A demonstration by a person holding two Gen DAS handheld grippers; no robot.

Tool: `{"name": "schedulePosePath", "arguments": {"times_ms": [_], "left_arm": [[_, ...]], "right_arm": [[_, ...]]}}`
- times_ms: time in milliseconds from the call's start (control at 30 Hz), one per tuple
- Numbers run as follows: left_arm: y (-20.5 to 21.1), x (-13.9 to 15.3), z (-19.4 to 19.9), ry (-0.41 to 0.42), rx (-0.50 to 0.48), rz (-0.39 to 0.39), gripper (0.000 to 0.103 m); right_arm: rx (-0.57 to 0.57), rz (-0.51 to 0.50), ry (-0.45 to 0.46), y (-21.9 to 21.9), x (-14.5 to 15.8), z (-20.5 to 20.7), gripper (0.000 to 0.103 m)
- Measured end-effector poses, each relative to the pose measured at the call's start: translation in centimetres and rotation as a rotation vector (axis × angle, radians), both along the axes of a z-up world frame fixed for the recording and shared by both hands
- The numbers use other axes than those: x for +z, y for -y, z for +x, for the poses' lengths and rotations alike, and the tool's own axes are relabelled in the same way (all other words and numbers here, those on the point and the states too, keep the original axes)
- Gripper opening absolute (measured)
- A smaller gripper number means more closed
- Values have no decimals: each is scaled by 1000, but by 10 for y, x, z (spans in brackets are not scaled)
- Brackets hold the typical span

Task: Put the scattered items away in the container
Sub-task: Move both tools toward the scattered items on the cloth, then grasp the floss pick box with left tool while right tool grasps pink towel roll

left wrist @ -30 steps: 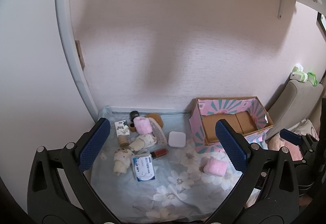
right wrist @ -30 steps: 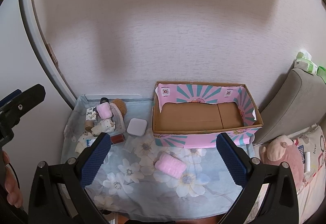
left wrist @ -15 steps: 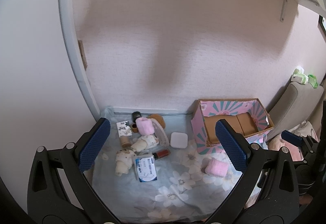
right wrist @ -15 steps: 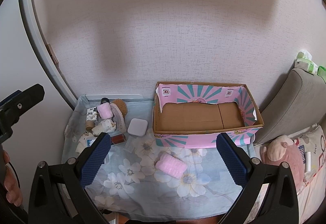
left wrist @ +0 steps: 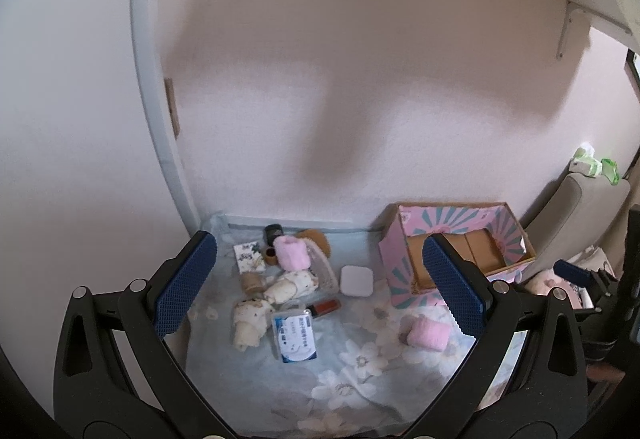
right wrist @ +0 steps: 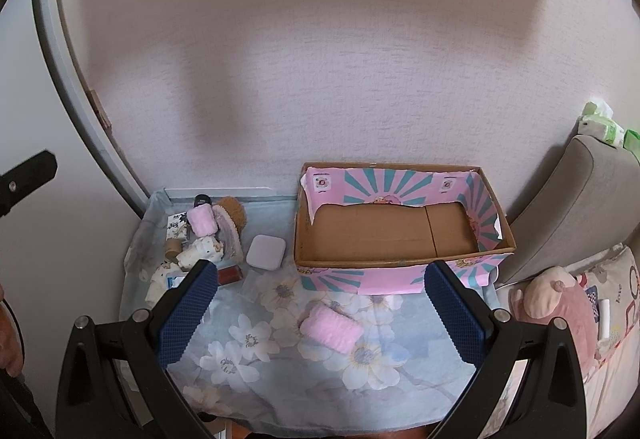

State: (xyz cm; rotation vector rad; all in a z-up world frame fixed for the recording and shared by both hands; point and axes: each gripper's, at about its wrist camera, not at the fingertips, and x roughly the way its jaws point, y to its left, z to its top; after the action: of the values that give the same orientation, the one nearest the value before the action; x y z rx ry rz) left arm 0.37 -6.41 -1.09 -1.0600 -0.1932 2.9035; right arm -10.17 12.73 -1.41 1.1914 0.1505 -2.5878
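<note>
An open pink-and-teal cardboard box [right wrist: 404, 271] stands at the back right of a floral cloth; its inside is bare. It also shows in the left wrist view [left wrist: 396, 259]. A pink rolled towel [right wrist: 330, 327] lies in front of it, also in the left wrist view [left wrist: 426, 333]. At the left lies a cluster: another pink roll [left wrist: 293, 252], a white square case [left wrist: 356, 280], a blue-white packet [left wrist: 295, 331], patterned cloth rolls [left wrist: 250, 321], a red tube [left wrist: 325, 307]. My left gripper [left wrist: 320, 291] and right gripper [right wrist: 320, 311] are open, empty and held above the cloth.
The floral cloth [right wrist: 248, 343] covers a small table against a pink wall. A grey cushion [right wrist: 568, 207] and a pink plush toy [right wrist: 556, 299] lie to the right. A white door frame [left wrist: 160, 143] stands at the left.
The left gripper has drawn back and tilted slightly, so the items look a little smaller and lower. The right gripper has barely moved. Both stay open.
</note>
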Motion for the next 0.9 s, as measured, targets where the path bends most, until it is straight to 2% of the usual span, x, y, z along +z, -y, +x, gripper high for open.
{"name": "schedulePosePath", "arguments": {"times_ms": [167,300,533,700,800,900], "left_arm": [[4,-39,0,81,0,-3,103],[4,-88,5,136,-21,3,103],[-1,-185,3,240,0,-8,100],[-4,-231,-3,234,32,-14,99],[-3,-250,-8,241,63,-2,95],[-4,-266,-13,248,87,-15,81]], "right_arm": [[25,-12,20,-5,-16,-6,103],[69,-22,71,-11,-44,-8,103],[161,6,177,-13,-123,-11,103],[263,88,171,-14,-174,-19,103],[307,85,170,-19,-196,-27,103],[349,76,153,-21,-213,-32,102]]}}
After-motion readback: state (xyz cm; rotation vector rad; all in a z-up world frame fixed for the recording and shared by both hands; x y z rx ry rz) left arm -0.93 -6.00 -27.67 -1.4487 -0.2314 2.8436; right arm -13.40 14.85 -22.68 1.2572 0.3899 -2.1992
